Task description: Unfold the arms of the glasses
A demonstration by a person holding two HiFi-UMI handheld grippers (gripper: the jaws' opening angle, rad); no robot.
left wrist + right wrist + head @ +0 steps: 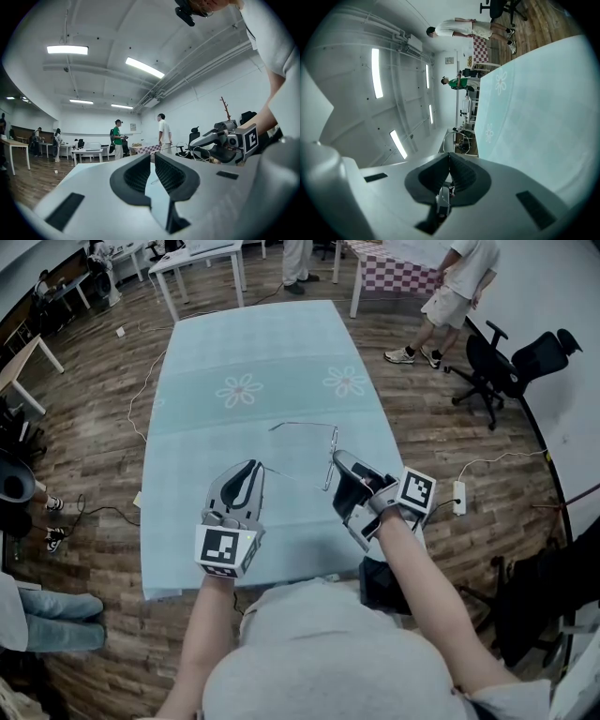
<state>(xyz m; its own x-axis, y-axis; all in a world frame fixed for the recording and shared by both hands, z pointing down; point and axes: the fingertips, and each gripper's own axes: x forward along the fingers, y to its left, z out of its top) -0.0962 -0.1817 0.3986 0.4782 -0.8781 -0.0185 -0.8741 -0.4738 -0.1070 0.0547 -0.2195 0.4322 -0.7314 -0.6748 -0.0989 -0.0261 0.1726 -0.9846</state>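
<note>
Thin wire glasses hang just above the pale blue tablecloth between my two grippers. One arm stretches out to the left at the far side. The frame hangs edge-on by my right gripper, which is shut on it. In the right gripper view a wire loop of the glasses pokes out past the closed tips. The other arm runs as a fine line to my left gripper. In the left gripper view the jaws stand nearly together on that wire, and the right gripper shows at the right.
The cloth has flower prints. Black office chairs stand to the right, and a power strip lies on the wooden floor. A person stands by a checked table, with white tables beyond.
</note>
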